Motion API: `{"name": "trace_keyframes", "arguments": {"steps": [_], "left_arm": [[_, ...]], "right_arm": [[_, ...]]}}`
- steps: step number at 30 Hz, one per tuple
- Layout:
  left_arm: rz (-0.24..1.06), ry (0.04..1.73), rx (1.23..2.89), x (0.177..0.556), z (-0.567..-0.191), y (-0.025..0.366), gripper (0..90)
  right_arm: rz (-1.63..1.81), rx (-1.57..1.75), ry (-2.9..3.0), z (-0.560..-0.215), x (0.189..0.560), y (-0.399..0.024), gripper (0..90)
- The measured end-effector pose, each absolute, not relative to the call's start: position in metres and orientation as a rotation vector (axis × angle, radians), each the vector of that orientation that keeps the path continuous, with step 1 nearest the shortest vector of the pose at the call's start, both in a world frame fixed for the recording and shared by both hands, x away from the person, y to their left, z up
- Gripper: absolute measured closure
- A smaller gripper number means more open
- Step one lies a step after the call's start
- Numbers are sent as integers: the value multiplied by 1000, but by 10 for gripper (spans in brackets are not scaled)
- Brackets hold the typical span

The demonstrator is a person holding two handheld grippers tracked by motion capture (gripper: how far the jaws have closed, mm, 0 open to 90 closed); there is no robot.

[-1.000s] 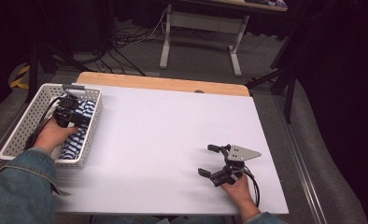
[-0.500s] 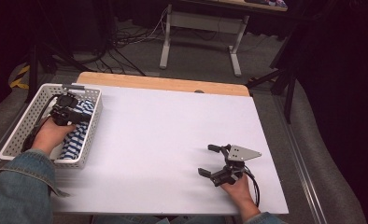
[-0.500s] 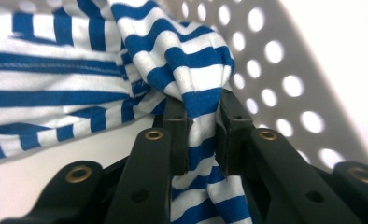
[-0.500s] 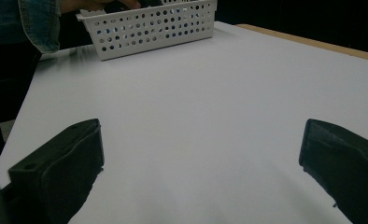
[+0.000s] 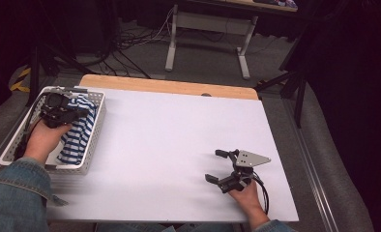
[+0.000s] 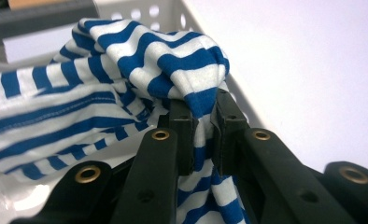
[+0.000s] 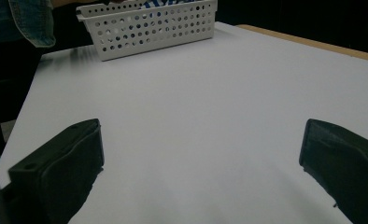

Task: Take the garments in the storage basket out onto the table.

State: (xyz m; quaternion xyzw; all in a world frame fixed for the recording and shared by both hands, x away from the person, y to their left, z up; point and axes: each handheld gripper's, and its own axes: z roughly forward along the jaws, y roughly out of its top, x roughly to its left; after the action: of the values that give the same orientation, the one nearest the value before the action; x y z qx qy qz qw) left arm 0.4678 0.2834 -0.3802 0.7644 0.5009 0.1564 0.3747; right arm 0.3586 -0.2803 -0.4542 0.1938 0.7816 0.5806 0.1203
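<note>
A blue-and-white striped cloth (image 5: 78, 131) lies in a white perforated basket (image 5: 93, 142) at the table's left edge. My left gripper (image 5: 68, 112) is over the basket; its jaws have just been closing and now pinch a bunched fold of the striped cloth (image 6: 126, 88), lifted a little off the basket floor. In the left gripper view the gripper (image 6: 203, 133) has the fabric pressed between both pads. My right gripper (image 5: 216, 166) rests on the white table (image 5: 179, 140) at the front right, jaws wide apart. In the right gripper view the gripper (image 7: 198, 154) has nothing between its fingers.
The basket (image 7: 149, 25) stands far across the table in the right gripper view, beside a denim sleeve (image 7: 25, 21). A bare wooden strip (image 5: 169, 87) runs along the table's far edge. Beyond it stand a metal stand (image 5: 208, 29) and floor cables.
The left gripper has closed on the striped cloth and risen, pulling a fold up and toward the basket's far end. The right gripper has not moved.
</note>
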Motion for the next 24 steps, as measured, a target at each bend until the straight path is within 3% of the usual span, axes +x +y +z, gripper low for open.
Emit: {"name": "trace_keyframes", "arguments": {"steps": [24], "left_arm": [[650, 1089, 1673, 425, -334, 296, 810]], "right_arm": [[1699, 557, 2286, -454, 358, -280, 3]]}}
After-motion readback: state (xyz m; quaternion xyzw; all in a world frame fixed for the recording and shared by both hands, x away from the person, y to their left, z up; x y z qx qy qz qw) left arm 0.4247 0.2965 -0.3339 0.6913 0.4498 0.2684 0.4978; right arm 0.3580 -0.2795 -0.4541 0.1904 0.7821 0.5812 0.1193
